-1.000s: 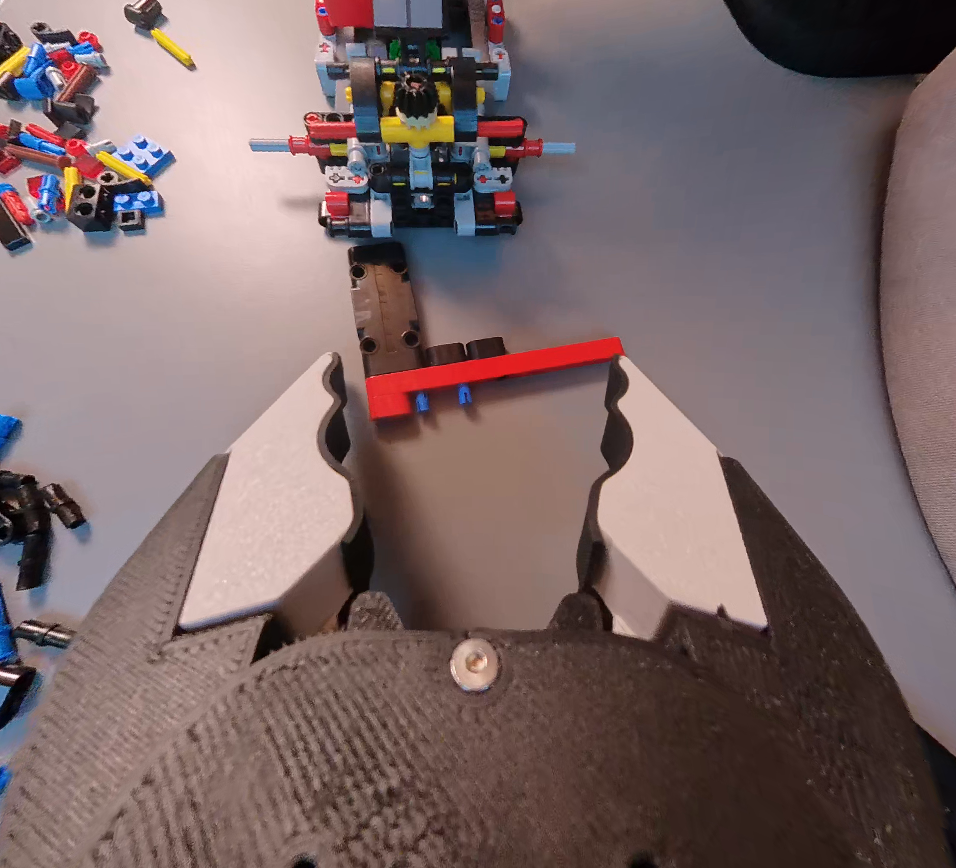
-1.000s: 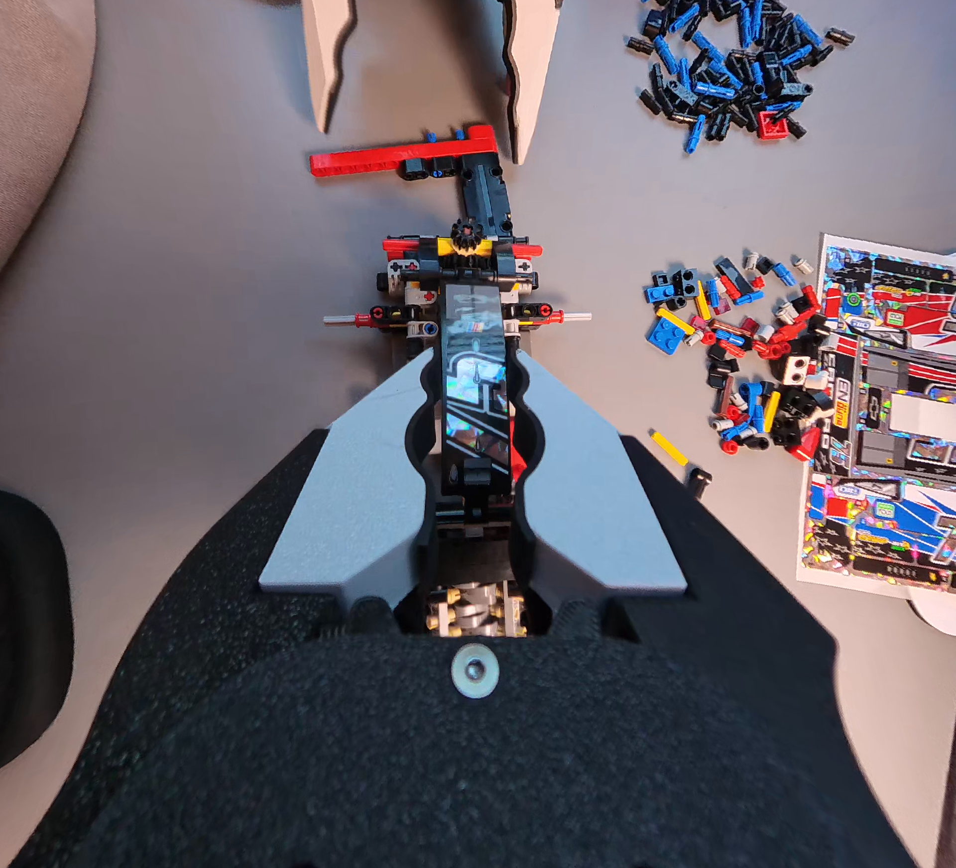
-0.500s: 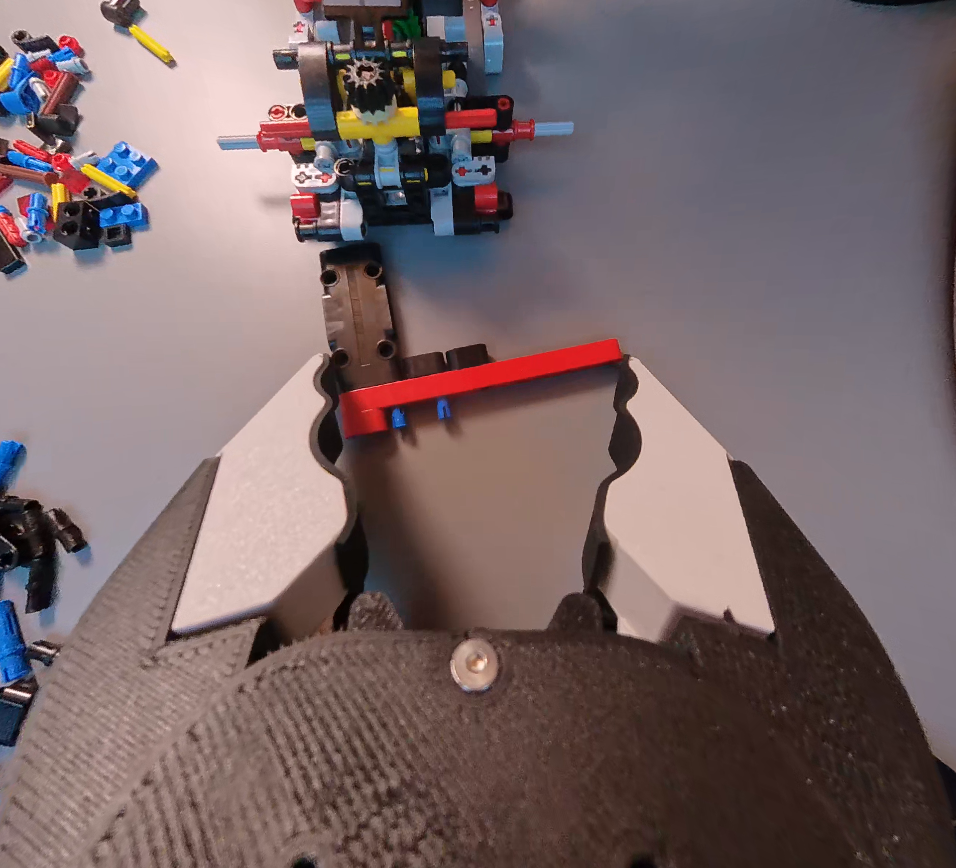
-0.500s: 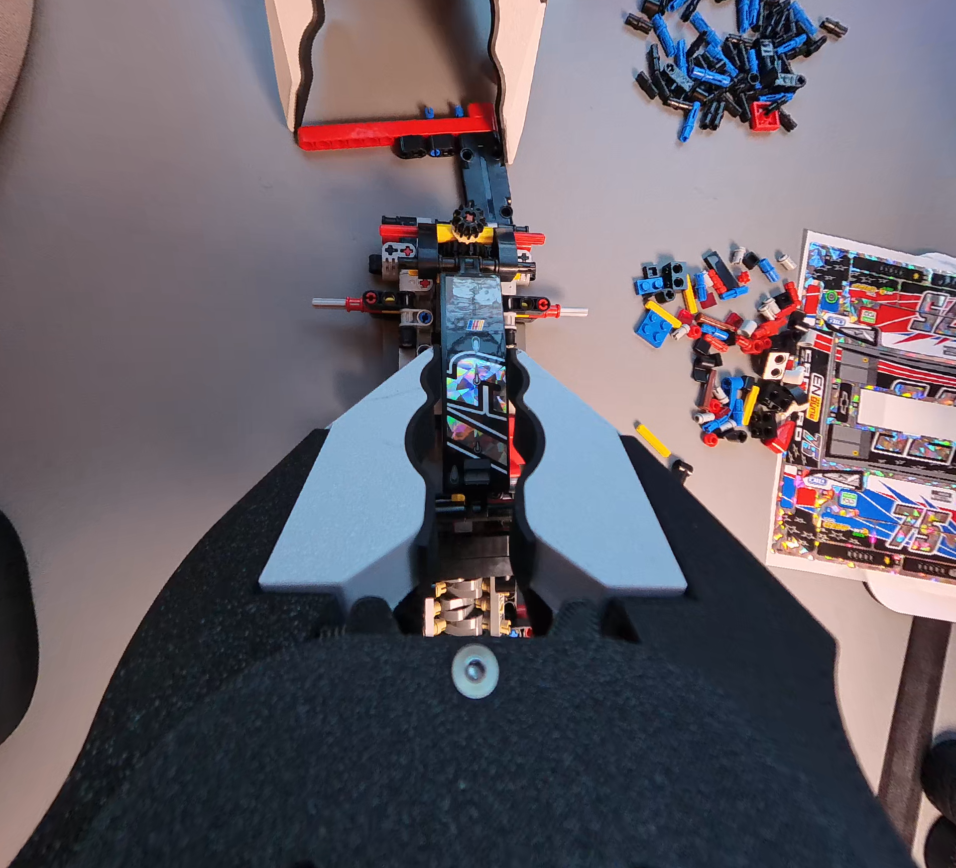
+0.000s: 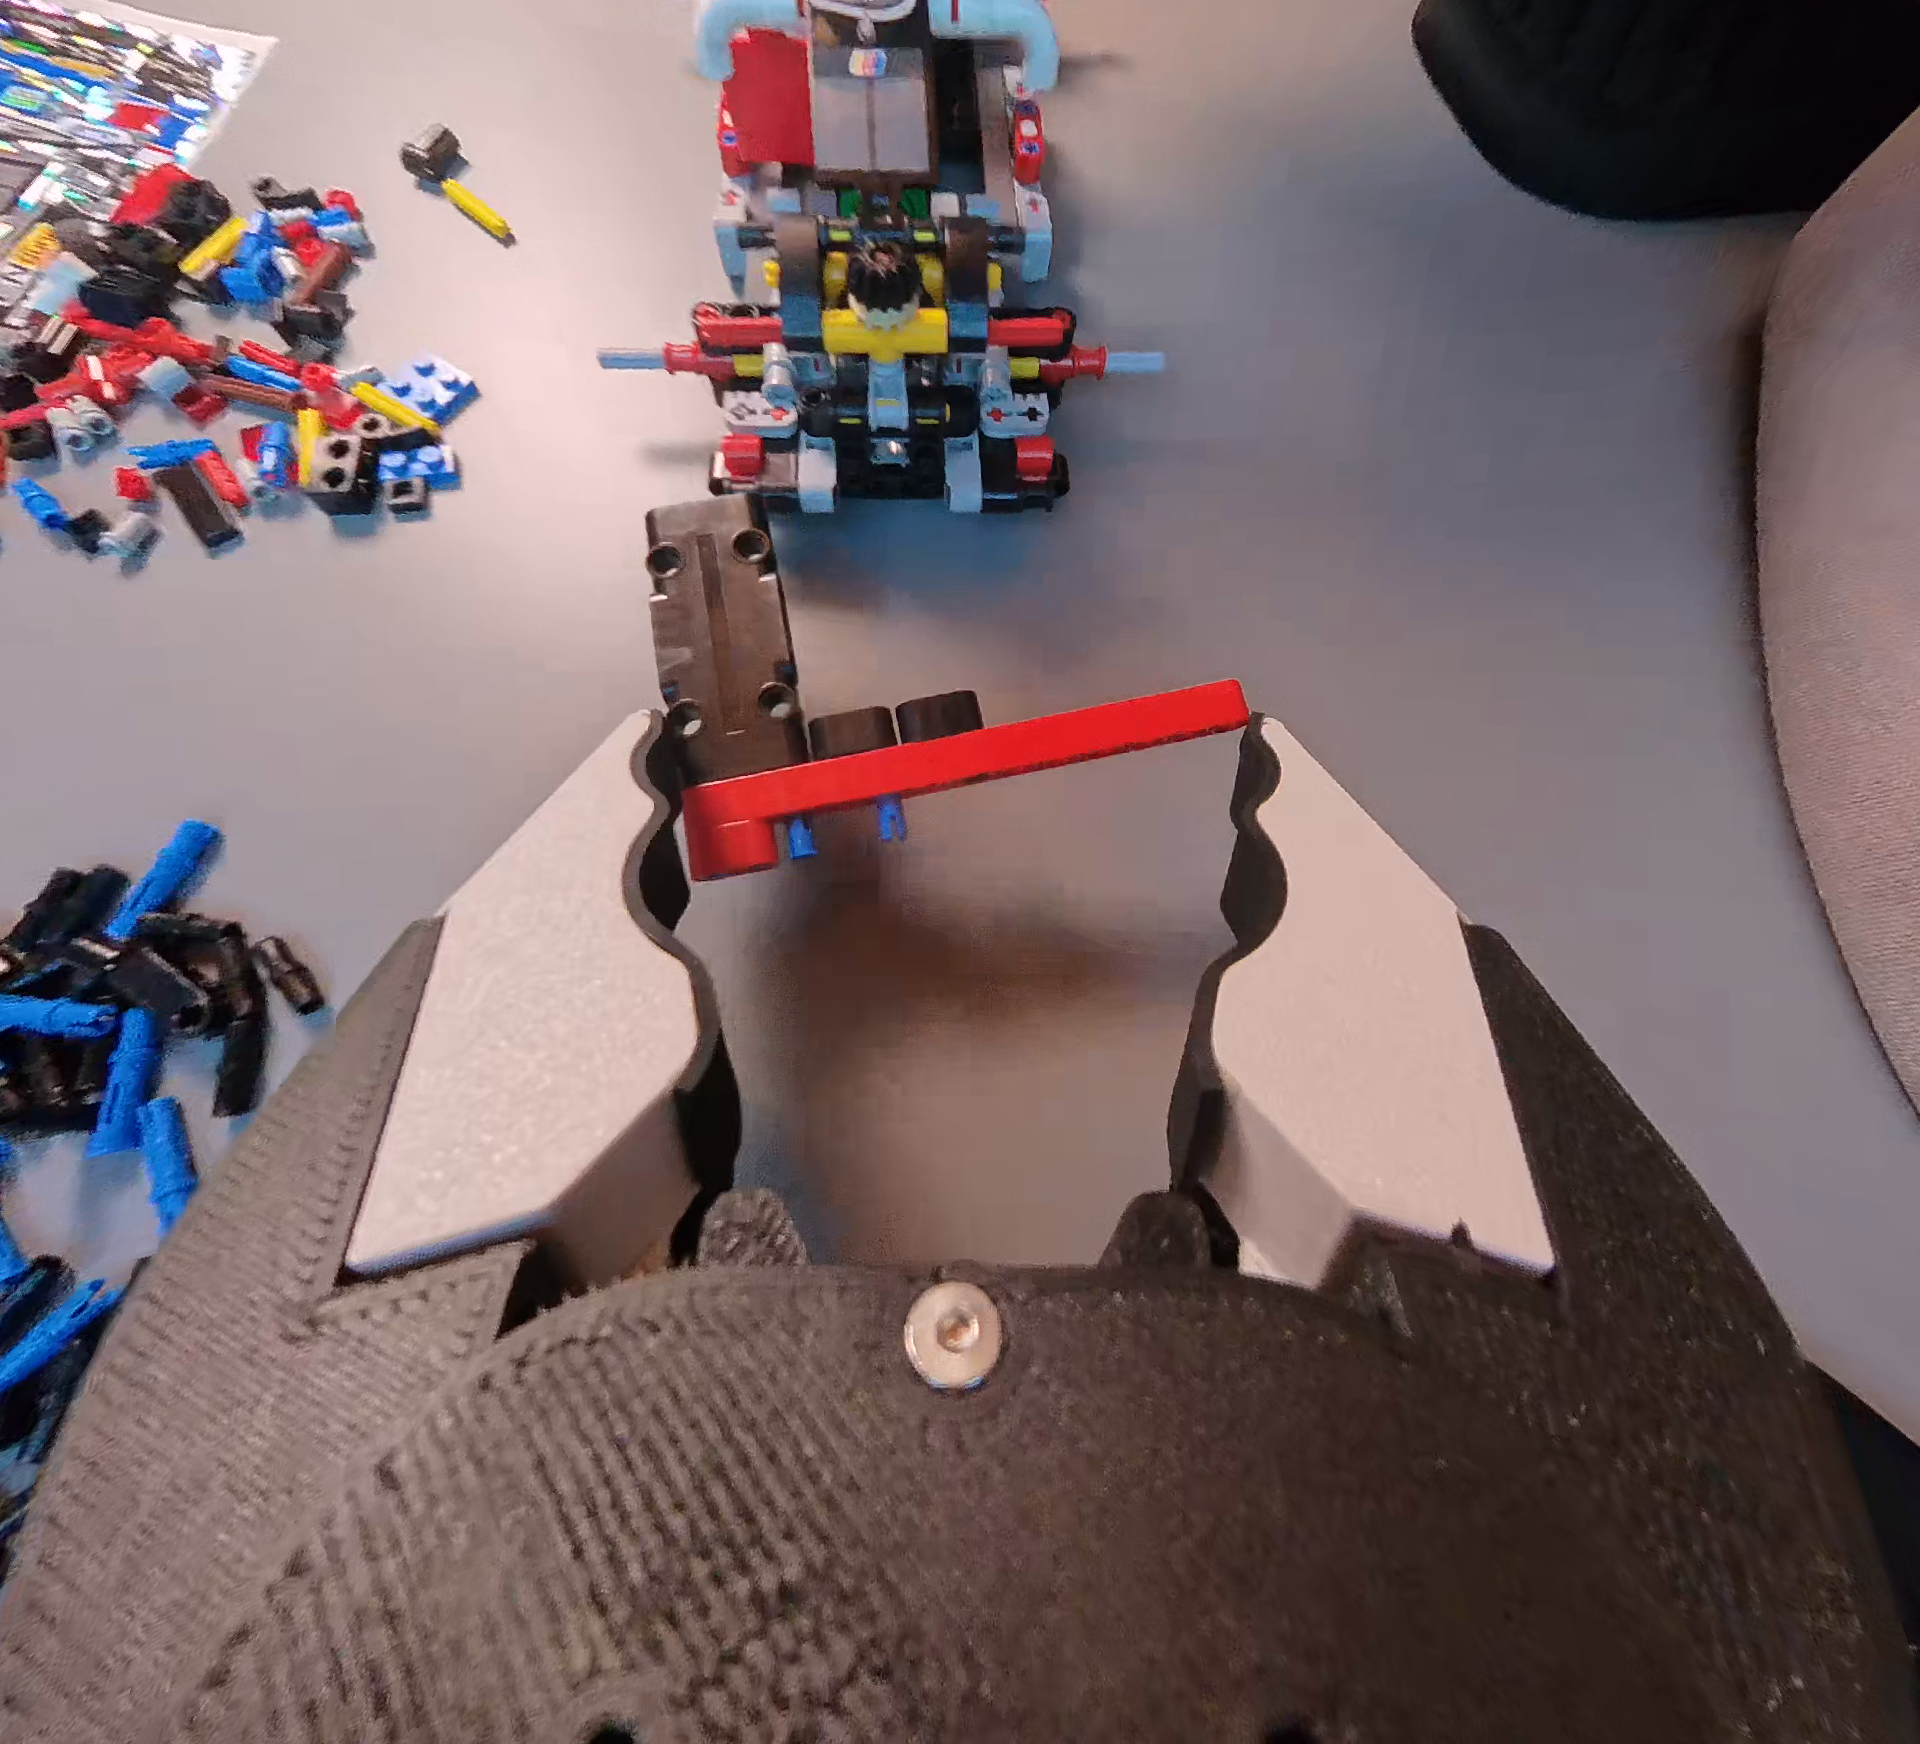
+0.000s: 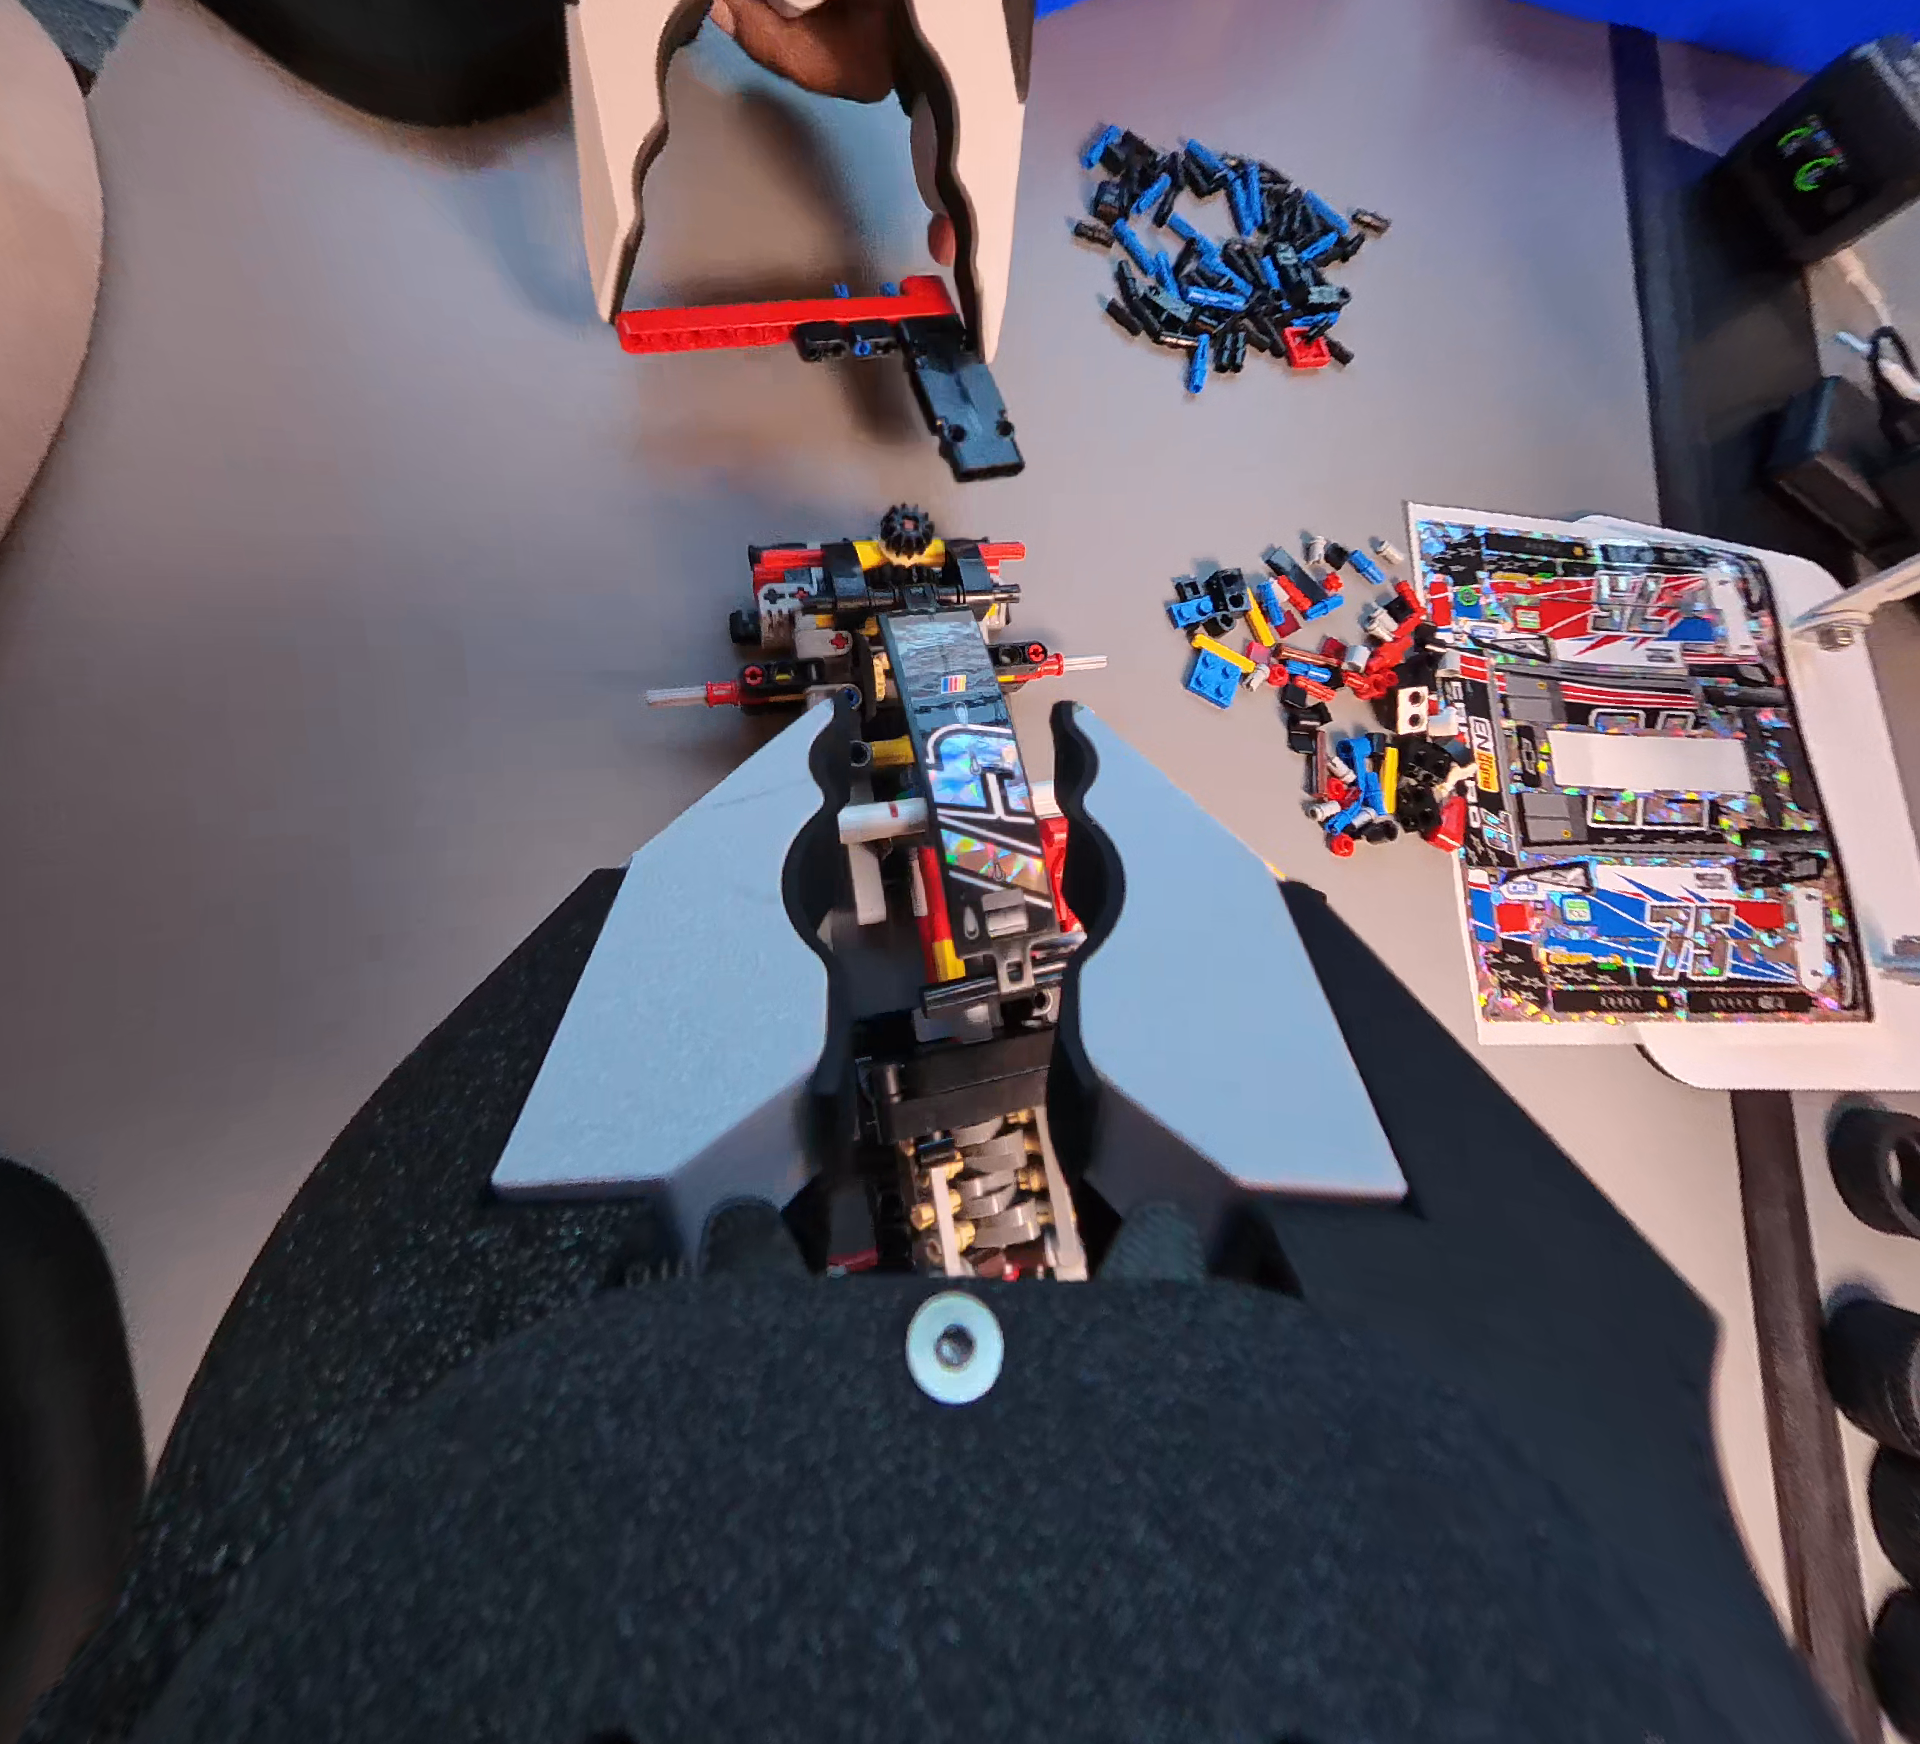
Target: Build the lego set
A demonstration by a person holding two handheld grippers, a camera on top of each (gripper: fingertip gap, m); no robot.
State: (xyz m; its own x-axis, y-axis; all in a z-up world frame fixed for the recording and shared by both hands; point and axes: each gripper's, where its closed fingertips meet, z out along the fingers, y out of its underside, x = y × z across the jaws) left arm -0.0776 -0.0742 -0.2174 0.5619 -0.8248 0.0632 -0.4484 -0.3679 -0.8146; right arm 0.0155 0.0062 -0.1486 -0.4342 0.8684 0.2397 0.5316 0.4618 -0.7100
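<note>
Left hand-held gripper (image 5: 951, 801) is spread wide, its fingertips at the two ends of the red beam (image 5: 966, 764); whether it yet pinches is unclear, so closing squarely on the ends should keep the beam from skewing. Black connectors, blue pins and a dark panel (image 5: 722, 629) hang off that beam, near the middle of the grey surface (image 5: 1403, 551). Right hand-held gripper (image 6: 951, 744) sits parted around the car chassis (image 6: 914, 655), apparently not clamping it. That chassis is a long, narrow build with a foil-stickered spine and axles jutting sideways.
</note>
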